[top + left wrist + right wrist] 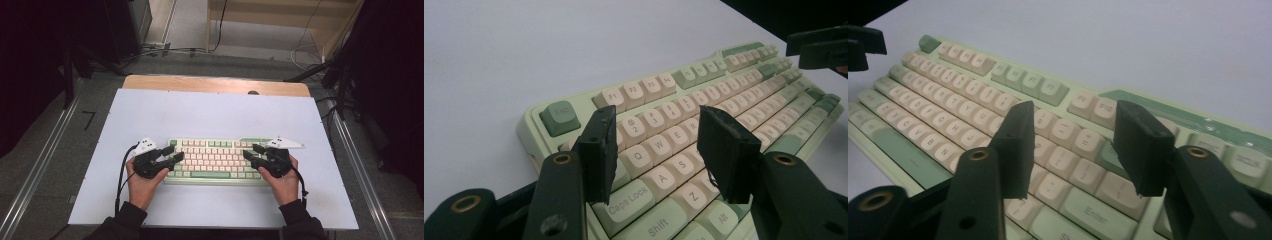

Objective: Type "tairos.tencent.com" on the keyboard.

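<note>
A pale green keyboard point(215, 160) with cream keys lies on the white tabletop point(215, 112), near its front edge. My left gripper point(176, 153) hovers over the keyboard's left end, jaws apart. In the left gripper view those jaws point(655, 117) straddle the number and letter keys of the keyboard point(684, 75), with nothing pinched between them. My right gripper point(250, 151) sits over the right end, also open. In the right gripper view its jaws point(1073, 107) stand above the keys near Enter on the keyboard point(948, 85). Each view shows the other gripper's tips at its upper corner.
A wooden strip point(215, 84) borders the table's far edge. Metal rails point(40, 165) run along the floor on both sides. Cables and dark stands point(345, 75) sit beyond the table. Bare white surface surrounds the keyboard on all sides.
</note>
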Available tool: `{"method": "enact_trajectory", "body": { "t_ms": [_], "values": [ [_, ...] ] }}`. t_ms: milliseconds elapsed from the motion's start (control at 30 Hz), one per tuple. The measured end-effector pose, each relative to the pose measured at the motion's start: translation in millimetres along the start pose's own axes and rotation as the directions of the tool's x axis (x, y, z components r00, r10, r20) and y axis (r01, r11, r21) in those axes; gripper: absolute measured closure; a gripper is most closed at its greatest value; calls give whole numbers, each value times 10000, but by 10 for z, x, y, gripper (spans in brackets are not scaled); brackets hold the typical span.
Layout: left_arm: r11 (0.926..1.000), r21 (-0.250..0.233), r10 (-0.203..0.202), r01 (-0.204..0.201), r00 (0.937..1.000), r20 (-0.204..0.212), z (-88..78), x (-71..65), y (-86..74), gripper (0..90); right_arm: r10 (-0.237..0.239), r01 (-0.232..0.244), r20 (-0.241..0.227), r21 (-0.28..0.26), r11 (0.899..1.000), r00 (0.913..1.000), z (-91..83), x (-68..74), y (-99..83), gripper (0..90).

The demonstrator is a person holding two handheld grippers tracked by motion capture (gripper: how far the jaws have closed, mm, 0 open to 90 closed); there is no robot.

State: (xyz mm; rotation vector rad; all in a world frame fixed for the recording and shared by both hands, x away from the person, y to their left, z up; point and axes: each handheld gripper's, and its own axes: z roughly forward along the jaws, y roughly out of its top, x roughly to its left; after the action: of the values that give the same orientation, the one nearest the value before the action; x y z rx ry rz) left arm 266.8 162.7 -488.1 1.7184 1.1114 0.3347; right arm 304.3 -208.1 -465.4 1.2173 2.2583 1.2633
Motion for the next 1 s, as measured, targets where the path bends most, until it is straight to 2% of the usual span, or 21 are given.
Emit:
{"method": "enact_trajectory", "body": {
  "t_ms": [100,133,167,200,267,333,500,533,700,800,1000],
  "values": [
    [10000,-3,-6,6,10000,2,-3,-2,-2,517,-190,192,-194,101,9998,9996,79,69,26,631],
    [10000,-19,-13,13,10000,7,-3,-1,-3,517,-216,220,-297,128,9997,9993,119,108,46,734],
    [10000,-24,-38,38,10000,0,-5,-3,-4,517,-216,220,-297,128,9997,9993,119,108,46,734],
    [10000,-25,-44,44,10000,-1,-6,-2,-5,517,-223,228,-381,120,9997,9990,159,135,64,806],
    [10000,-23,-38,38,10000,-4,-12,2,-8,517,-232,238,-439,135,9996,9988,180,144,72,830],
    [10000,-17,-33,33,10000,-23,-21,8,-11,517,-219,226,-782,80,9997,9967,219,158,80,874],
    [9999,-24,-112,112,9999,-71,-35,16,-18,517,-349,391,-1253,310,9988,9915,337,247,96,876],
    [9999,-23,-102,102,9999,-74,-38,18,-18,517,-541,609,-1434,436,9972,9882,390,296,95,876],
    [9999,-49,-142,142,9998,-108,-49,17,-24,517,-695,809,-1457,741,9940,9869,484,369,92,876],
    [9999,-44,-138,137,9999,-99,-51,17,-26,517,-728,870,-1384,992,9913,9877,535,364,80,876],
    [9999,-42,-138,138,9999,-84,-48,17,-28,517,-777,923,-1329,1074,9899,9881,556,367,75,875]
  ]
}}
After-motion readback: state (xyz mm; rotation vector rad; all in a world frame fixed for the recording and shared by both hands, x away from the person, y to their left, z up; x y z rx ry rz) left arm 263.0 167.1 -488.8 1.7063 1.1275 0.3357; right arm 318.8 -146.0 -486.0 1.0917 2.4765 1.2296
